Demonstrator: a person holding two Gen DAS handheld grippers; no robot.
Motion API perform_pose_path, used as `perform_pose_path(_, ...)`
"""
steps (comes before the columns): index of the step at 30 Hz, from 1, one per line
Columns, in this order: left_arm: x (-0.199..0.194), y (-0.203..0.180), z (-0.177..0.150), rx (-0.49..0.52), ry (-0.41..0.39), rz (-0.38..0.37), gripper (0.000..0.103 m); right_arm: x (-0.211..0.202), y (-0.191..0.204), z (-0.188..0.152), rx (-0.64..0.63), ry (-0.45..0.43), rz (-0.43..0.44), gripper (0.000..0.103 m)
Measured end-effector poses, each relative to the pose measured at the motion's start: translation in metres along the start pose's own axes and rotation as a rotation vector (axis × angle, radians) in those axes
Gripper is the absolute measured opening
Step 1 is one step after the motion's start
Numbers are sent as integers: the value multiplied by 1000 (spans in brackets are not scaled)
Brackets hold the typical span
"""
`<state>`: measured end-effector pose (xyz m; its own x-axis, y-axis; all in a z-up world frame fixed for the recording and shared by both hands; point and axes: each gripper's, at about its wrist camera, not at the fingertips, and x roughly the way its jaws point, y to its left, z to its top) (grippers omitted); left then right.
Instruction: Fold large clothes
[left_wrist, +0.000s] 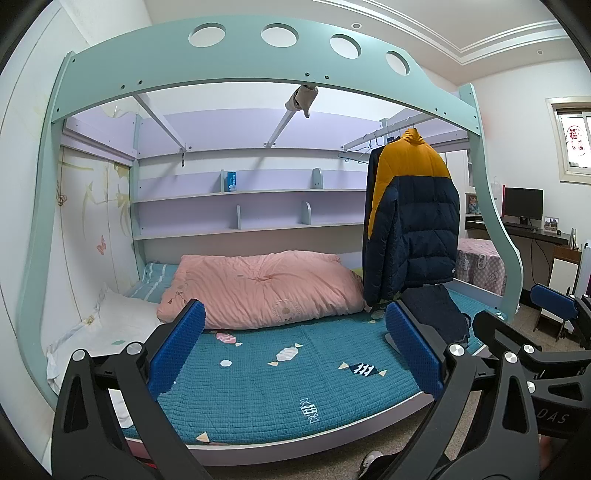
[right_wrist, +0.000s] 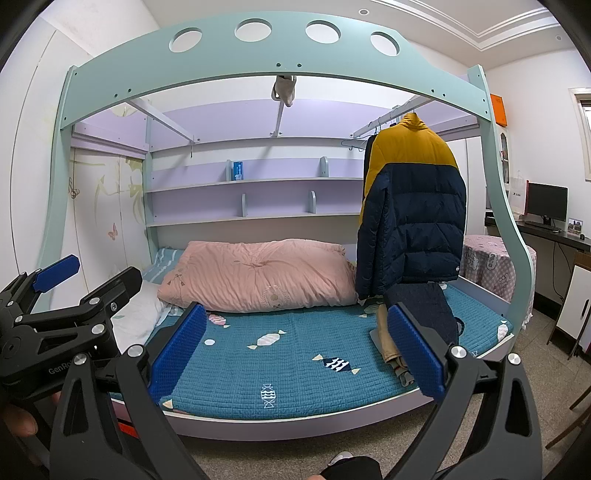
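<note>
A navy and yellow puffer jacket (left_wrist: 413, 218) hangs on a rail at the right of the bunk bed; it also shows in the right wrist view (right_wrist: 413, 218). Below it a stack of folded clothes (right_wrist: 421, 314) lies on the teal mattress (right_wrist: 295, 354), dark garment on top, tan one beneath. The stack shows in the left wrist view (left_wrist: 436, 314) too. My left gripper (left_wrist: 295, 350) is open and empty, well in front of the bed. My right gripper (right_wrist: 295, 350) is open and empty, beside the left one.
A pink folded duvet (left_wrist: 258, 291) and a white pillow (left_wrist: 122, 325) lie at the back left of the mattress (left_wrist: 277, 387). The teal bunk frame (left_wrist: 240, 70) arches overhead. A desk with a monitor (left_wrist: 522, 205) and a covered table (right_wrist: 491, 266) stand at the right.
</note>
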<state>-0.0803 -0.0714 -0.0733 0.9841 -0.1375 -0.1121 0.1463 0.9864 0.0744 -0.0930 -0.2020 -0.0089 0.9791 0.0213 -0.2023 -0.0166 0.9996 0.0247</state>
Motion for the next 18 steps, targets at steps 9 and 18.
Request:
perform_pose_path(9, 0, 1, 0, 0, 1, -1, 98, 0, 0, 0, 0, 0, -2, 95)
perform_pose_path(18, 0, 0, -1, 1, -1, 1, 98, 0, 1, 0, 1, 0, -1, 95)
